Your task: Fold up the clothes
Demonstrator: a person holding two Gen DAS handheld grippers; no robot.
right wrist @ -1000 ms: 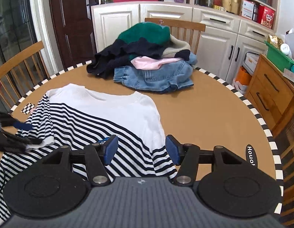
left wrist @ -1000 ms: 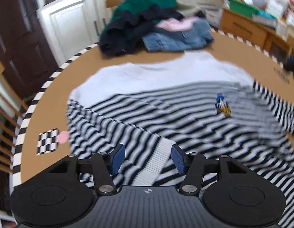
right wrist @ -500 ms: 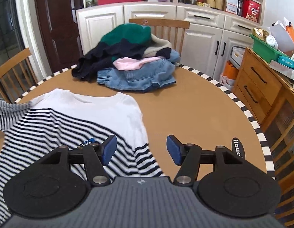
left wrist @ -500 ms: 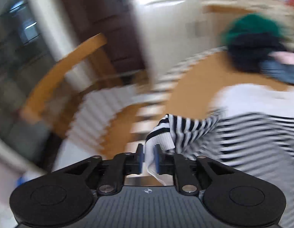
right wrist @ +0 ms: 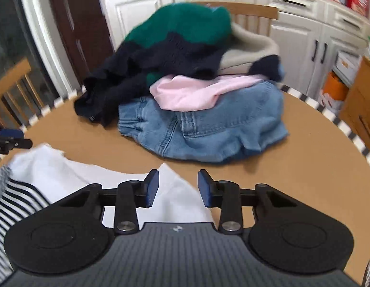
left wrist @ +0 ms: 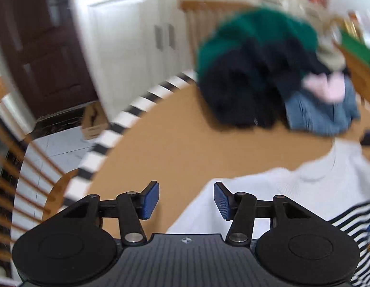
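A white sweater with black stripes (left wrist: 311, 191) lies flat on the round brown table (left wrist: 173, 143). My left gripper (left wrist: 186, 199) is open and empty, over the sweater's left shoulder edge. The sweater also shows in the right wrist view (right wrist: 72, 177). My right gripper (right wrist: 177, 187) is open and empty, over the sweater's white right shoulder. The left gripper's tip (right wrist: 8, 138) shows at the left edge of the right wrist view.
A pile of clothes stands at the back of the table: green and navy knit (right wrist: 175, 40), pink garment (right wrist: 194, 91), blue jeans (right wrist: 209, 129). Wooden chairs (right wrist: 13, 86) stand around the table. White cabinets (right wrist: 299, 24) are behind. The table rim (left wrist: 108, 134) is checkered.
My left gripper let go of the striped sleeve, opened, and moved to the sweater's white shoulder. My right gripper moved forward up to the other shoulder, closer to the pile.
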